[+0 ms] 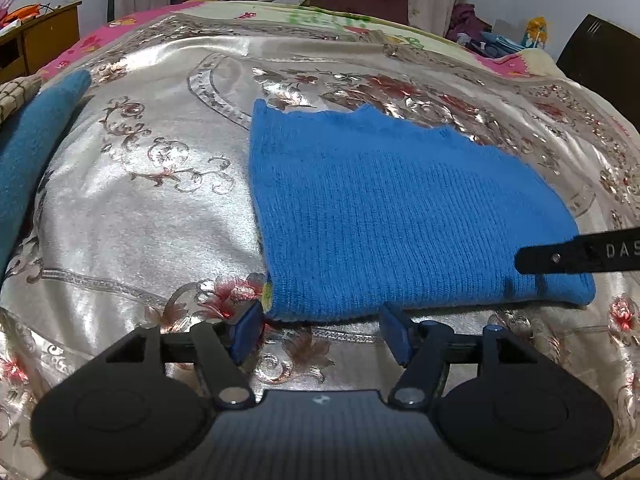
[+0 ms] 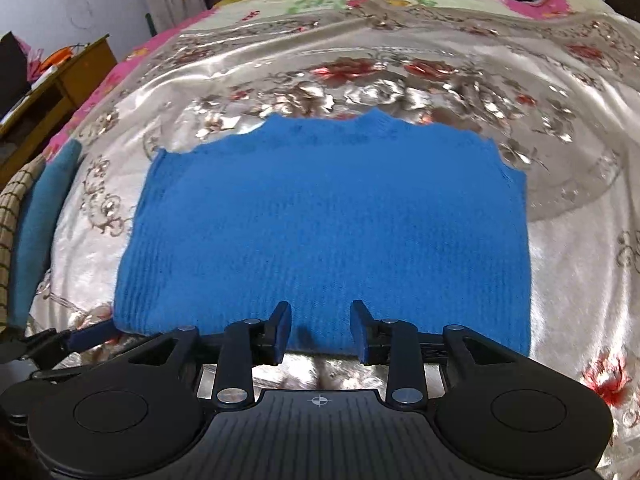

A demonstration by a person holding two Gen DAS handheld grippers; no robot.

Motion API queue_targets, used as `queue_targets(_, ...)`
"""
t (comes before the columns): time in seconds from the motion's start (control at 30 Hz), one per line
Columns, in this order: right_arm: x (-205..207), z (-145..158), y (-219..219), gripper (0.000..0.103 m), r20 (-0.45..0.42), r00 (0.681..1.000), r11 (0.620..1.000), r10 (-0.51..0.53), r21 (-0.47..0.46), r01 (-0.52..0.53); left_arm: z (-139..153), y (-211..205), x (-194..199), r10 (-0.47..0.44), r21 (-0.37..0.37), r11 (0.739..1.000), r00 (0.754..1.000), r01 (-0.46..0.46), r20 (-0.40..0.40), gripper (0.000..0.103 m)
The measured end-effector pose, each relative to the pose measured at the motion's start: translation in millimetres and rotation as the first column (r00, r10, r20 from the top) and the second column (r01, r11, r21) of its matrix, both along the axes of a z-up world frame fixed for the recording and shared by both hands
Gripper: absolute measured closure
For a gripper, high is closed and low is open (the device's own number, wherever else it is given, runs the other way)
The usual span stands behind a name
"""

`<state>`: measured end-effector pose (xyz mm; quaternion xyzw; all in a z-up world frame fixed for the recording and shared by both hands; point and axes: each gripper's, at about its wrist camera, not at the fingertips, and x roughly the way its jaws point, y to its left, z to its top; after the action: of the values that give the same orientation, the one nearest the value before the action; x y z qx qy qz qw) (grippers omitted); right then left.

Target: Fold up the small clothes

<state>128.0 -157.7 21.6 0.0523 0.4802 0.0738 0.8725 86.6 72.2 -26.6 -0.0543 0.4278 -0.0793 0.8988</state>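
A bright blue knitted garment (image 1: 392, 216) lies folded flat on the shiny floral bedspread (image 1: 152, 200). My left gripper (image 1: 322, 330) is open and empty, its blue fingertips just in front of the garment's near left corner. In the right wrist view the garment (image 2: 320, 216) fills the middle. My right gripper (image 2: 320, 330) is open and empty at the garment's near edge, fingertips over the knit. The right gripper's black finger (image 1: 576, 256) reaches over the garment's near right corner in the left wrist view. The left gripper's tip (image 2: 90, 334) shows at the near left corner in the right wrist view.
A teal knitted garment (image 1: 32, 152) lies at the bed's left edge, also in the right wrist view (image 2: 44, 216), beside a checked cloth (image 2: 12, 208). A wooden desk (image 2: 52, 92) stands left of the bed. Clothes (image 1: 480, 36) pile at the far right.
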Motion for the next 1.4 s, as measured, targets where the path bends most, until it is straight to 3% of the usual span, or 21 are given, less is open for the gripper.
queue_targets(0.33, 9, 7, 17, 0.065, 0.006, 0.999, 0.999, 0.049, -0.023, -0.049, 0, 1, 0, -0.003, -0.019, 1.000, 1.000, 0.003, -0.009, 0.033)
queue_targets(0.5, 11, 9, 23, 0.058, 0.009, 0.997, 0.997, 0.070, -0.028, -0.070, 0, 0, -2, -0.008, -0.009, 1.000, 1.000, 0.007, -0.011, 0.032)
queue_targets(1.4, 16, 14, 38, 0.055, 0.004, 0.995, 0.995, 0.104, -0.008, -0.104, 1, 3, -8, 0.006, -0.041, 0.999, 1.000, -0.006, -0.016, 0.031)
